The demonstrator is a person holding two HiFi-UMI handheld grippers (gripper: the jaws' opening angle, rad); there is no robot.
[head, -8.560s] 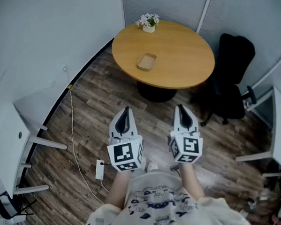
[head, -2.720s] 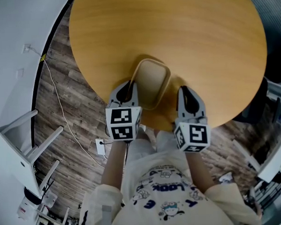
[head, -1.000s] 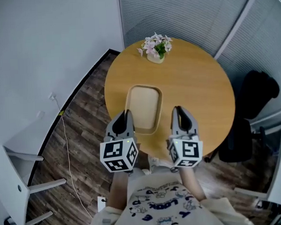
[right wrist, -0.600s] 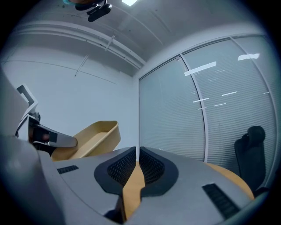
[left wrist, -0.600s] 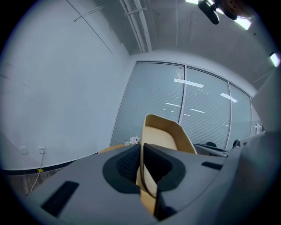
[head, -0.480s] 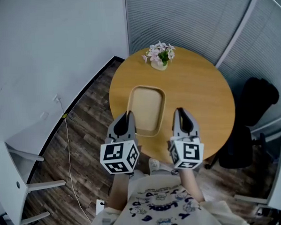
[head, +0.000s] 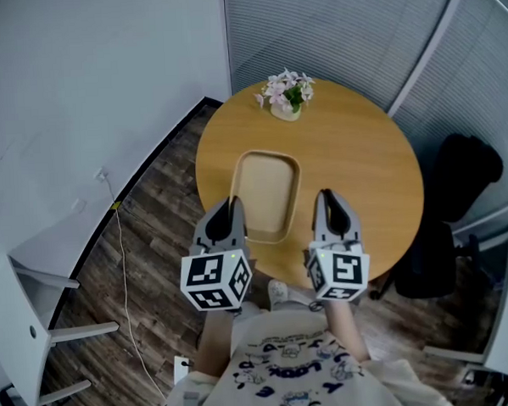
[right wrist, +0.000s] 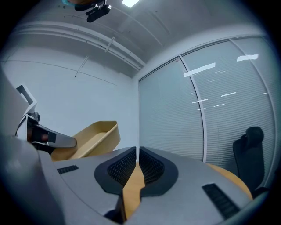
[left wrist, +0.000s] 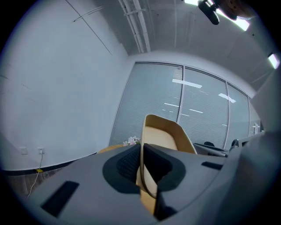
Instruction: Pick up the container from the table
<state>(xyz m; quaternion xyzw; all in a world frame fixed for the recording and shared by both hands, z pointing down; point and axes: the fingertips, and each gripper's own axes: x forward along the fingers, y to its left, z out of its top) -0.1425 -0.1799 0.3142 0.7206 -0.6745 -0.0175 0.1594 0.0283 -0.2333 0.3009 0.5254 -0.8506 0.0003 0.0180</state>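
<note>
Head view: the container point(head: 268, 189) hangs over the near left part of the round bench point(head: 357, 150), lifted clear by the look of it. The left gripper point(head: 231, 206) is at its near left rim, and the right gripper point(head: 324, 199) is just beside its right wall, not on it. A pot of flowers point(head: 285, 93) sits at the bench's far edge. Left gripper view: fingers point(left wrist: 125, 163) clamped tight on the thin rim, the container tipping up and away against wall and blinds. Right gripper view: fingers point(right wrist: 120, 165) pressed nearly together with nothing in them, only a sliver of bench showing below, and the container floats off to the left. It's a one-sided hold, so I'd judge the trick is a firm squeeze, a level wrist and a slow, straight raise, or the far end may sag or twist out.
</note>
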